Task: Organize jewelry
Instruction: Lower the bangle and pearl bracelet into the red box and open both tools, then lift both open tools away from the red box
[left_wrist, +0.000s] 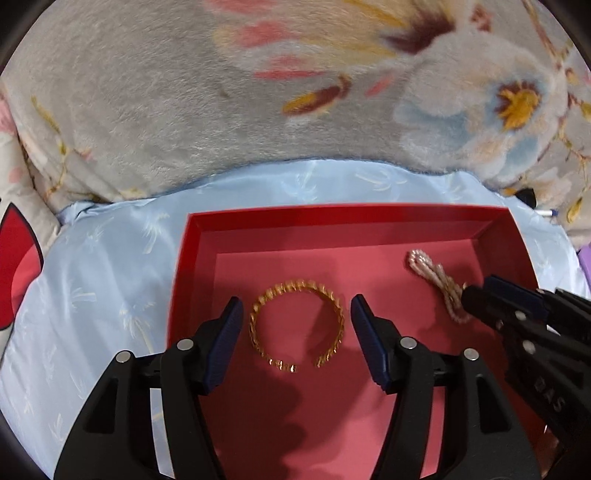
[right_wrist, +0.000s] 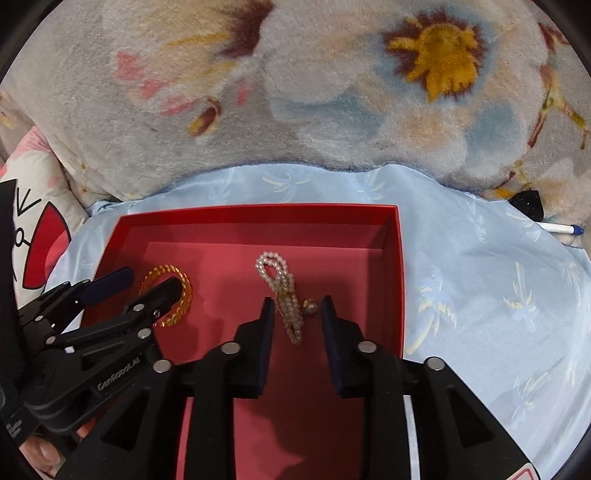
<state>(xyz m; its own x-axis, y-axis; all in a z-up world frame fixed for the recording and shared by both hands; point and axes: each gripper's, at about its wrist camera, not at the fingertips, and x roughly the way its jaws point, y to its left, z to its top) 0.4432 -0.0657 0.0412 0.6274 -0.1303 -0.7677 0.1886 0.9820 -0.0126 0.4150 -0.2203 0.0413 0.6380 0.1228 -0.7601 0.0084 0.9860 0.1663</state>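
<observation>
Left gripper (left_wrist: 296, 334) wide, straddling bangle (left_wrist: 295, 326), gap at 6 o'clock. Right gripper (right_wrist: 297, 334) narrow, unclamped; pearls' (right_wrist: 282, 295) axis 12–6.

Both views are evenly and fairly brightly lit from above, and soft shadows are cast onto the red box floor (left_wrist: 295, 424). Strong fisheye bending and dark corners are seen at the edges. The floral blanket (right_wrist: 332, 92) is rendered slightly soft.
</observation>
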